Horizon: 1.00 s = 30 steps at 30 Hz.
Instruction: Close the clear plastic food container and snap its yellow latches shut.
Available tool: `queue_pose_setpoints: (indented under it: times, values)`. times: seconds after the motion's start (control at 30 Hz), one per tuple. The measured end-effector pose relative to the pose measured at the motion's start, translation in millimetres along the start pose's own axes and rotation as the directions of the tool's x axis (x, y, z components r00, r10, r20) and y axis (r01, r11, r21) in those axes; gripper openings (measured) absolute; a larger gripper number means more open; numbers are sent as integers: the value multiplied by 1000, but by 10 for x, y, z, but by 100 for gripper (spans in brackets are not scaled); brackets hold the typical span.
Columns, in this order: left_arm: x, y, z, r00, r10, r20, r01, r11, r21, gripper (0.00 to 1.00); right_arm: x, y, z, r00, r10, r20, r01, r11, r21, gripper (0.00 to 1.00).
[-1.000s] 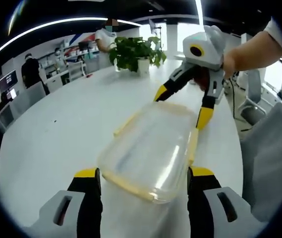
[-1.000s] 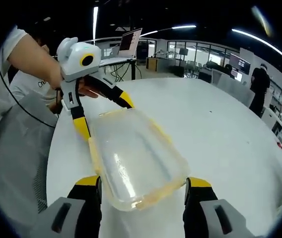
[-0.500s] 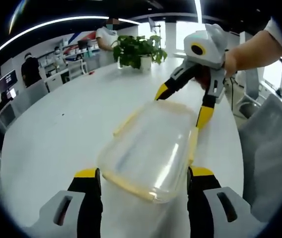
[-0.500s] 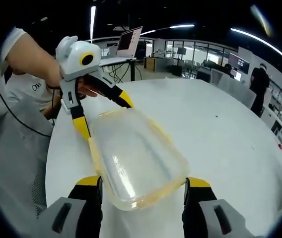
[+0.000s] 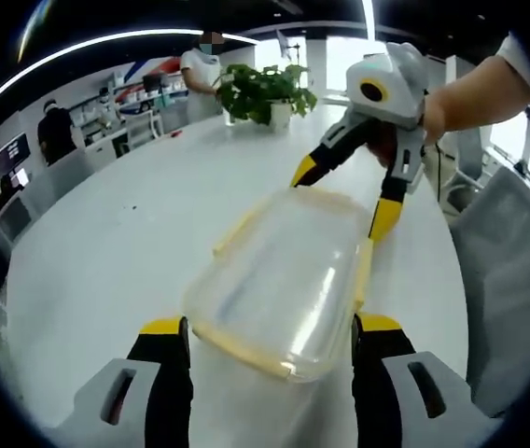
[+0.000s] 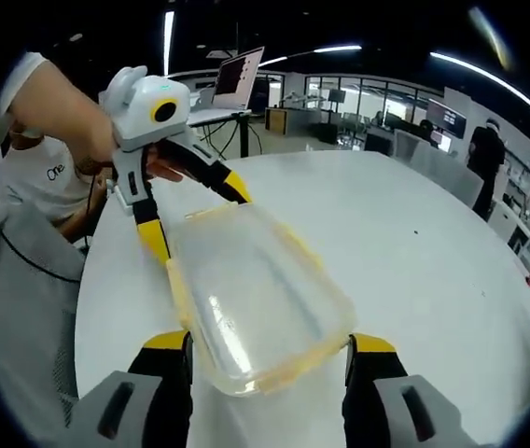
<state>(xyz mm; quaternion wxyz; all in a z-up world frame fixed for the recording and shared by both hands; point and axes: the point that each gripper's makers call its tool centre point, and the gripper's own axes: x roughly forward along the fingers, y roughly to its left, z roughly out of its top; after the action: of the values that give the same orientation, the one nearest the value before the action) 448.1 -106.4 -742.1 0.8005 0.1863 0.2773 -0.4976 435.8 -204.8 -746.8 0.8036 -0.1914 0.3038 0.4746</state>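
From the left gripper view, the clear container (image 5: 279,289) lies on the white table (image 5: 125,233), lid apparently down, between the spread jaws of the left tool (image 5: 271,329); the right tool (image 5: 344,201) straddles its far end. From the right gripper view, the yellow latches (image 6: 179,289) seem still unsnapped, I think.

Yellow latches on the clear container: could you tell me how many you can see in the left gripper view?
2. One latch sticks out from the container's left long side; the other latch lies along its right long side. Latches at the short ends, if any, cannot be made out.
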Motion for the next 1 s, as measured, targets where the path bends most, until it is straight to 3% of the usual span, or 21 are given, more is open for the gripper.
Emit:
queue_pose_setpoints:
  times: [0.37,0.73,0.83,1.0]
  values:
    - [66,256,43,1000,-1,0,1,1000,1,68,122,-207,105,1000,-4,-5,4,1000,5,65]
    - [82,290,57,1000,1,-2,-1,1000,-6,69,133,-243,110,1000,-2,2,2,1000,-2,65]
    - [80,291,56,1000,-1,1,1,1000,-7,69,118,-257,56,999,-10,-31,9,999,-43,64]
    - [51,286,18,1000,-2,-2,2,1000,-28,74,100,-209,47,1000,12,-25,-12,1000,-12,67]
